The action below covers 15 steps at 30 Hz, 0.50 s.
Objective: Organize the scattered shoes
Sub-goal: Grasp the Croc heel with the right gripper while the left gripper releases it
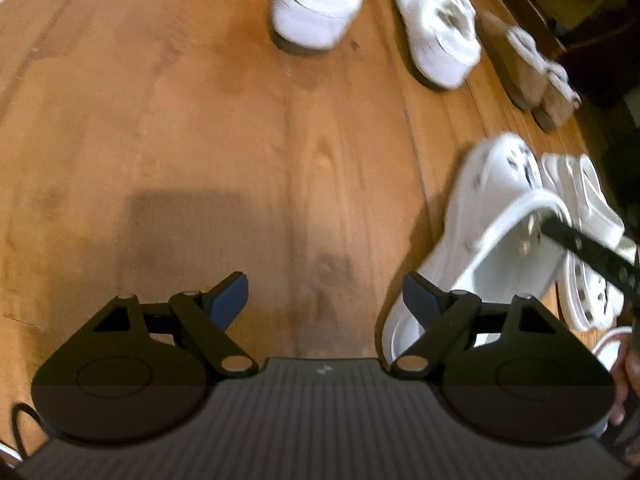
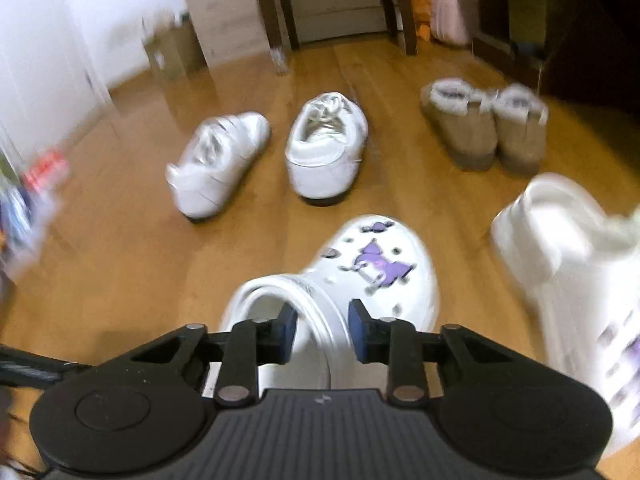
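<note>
My right gripper is shut on the heel rim of a white clog with purple charms, toe pointing away. Its twin clog lies close on the right. The same held clog shows at the right of the left wrist view, with a black finger of the other gripper on it and the second clog beside it. My left gripper hangs open over bare wooden floor. Two white sneakers stand ahead, slightly apart. A pair of tan fur-lined boots stands together at the back right.
Dark wooden furniture legs and a dark cabinet stand beyond the shoes. A cardboard box sits by the white wall on the left. Blurred coloured clutter lies at the far left.
</note>
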{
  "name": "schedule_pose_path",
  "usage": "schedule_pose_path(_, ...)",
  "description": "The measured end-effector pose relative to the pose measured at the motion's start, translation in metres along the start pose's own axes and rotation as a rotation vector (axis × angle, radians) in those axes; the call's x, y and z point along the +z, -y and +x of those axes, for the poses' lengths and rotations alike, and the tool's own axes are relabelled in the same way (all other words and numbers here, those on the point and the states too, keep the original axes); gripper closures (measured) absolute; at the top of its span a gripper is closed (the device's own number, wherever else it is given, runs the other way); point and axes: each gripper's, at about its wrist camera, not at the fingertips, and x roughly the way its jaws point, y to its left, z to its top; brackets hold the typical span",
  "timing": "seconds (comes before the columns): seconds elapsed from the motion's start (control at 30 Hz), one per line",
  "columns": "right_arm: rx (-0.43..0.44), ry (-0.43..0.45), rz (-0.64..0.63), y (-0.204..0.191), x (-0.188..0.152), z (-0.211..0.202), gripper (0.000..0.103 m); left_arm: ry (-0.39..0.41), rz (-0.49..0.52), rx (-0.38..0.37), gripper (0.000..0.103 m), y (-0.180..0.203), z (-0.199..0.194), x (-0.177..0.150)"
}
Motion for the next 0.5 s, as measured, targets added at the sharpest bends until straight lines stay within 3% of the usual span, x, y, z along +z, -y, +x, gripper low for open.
schedule_pose_path(0.1, 0.026, 0.006, 0.055, 0.006, -0.001, 0.003, 0.075, 0.000, -0.006, -0.007, 0.019, -0.003, -0.004, 0.002)
schedule_pose_path(0.23, 0.084, -0.011, 0.195, 0.015, 0.000, 0.003, 0.075, -0.024, -0.004, -0.090, 0.019, 0.006, -0.004, -0.001)
schedule_pose_path(0.3, 0.178, -0.046, 0.349, 0.026, -0.003, 0.004, 0.076, 0.006, 0.003, -0.104, 0.019, 0.017, -0.006, -0.003)
schedule_pose_path(0.43, 0.272, -0.083, 0.385, 0.032, -0.003, -0.001, 0.079, 0.012, 0.031, -0.166, 0.019, 0.028, -0.011, -0.002)
schedule_pose_path(0.47, 0.291, -0.067, 0.327, 0.031, -0.002, -0.006, 0.078, 0.013, 0.034, -0.181, 0.019, 0.029, -0.012, -0.002)
schedule_pose_path(0.5, 0.310, -0.051, 0.269, 0.031, 0.000, -0.011, 0.068, 0.012, 0.033, -0.204, 0.019, 0.030, -0.014, -0.002)
